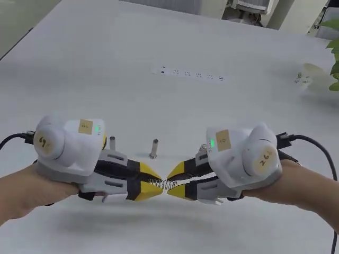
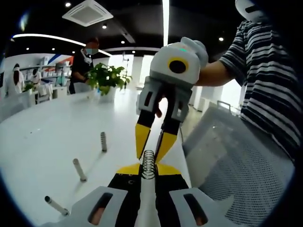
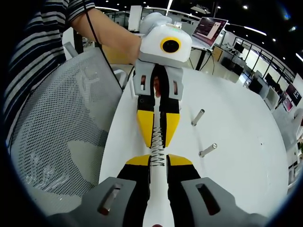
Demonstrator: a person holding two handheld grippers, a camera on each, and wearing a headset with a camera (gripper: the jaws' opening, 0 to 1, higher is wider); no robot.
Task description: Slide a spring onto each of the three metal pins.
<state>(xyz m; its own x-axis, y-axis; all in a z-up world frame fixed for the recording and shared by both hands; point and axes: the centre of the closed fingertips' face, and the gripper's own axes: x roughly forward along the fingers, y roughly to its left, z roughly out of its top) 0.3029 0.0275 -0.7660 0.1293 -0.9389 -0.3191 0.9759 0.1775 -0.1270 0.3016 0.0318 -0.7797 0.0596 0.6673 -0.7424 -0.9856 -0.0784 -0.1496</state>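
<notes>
One spring point(image 1: 166, 184) lies level and crosswise, nearest the person, bridging two hand-held grippers that meet tip to tip above the desk point(image 1: 159, 95). The left hand-held gripper point(image 1: 158, 188) is closed tight on one end. The right hand-held gripper point(image 1: 169, 183) stands narrow about the other end, and whether it truly pinches the spring I cannot tell. Beyond the tips, away from the person, three metal pins point(image 2: 79, 170) stand upright and bare, none carrying a spring. The middle pin point(image 1: 154, 148) is just past the meeting point, about equally near both grippers. The left pin point(image 1: 112, 143) stands beside the left gripper's body, and the right pin point(image 1: 203, 150) is partly hidden behind the right one. By my judgement the spring must turn from level to upright before it will drop over any pin.
</notes>
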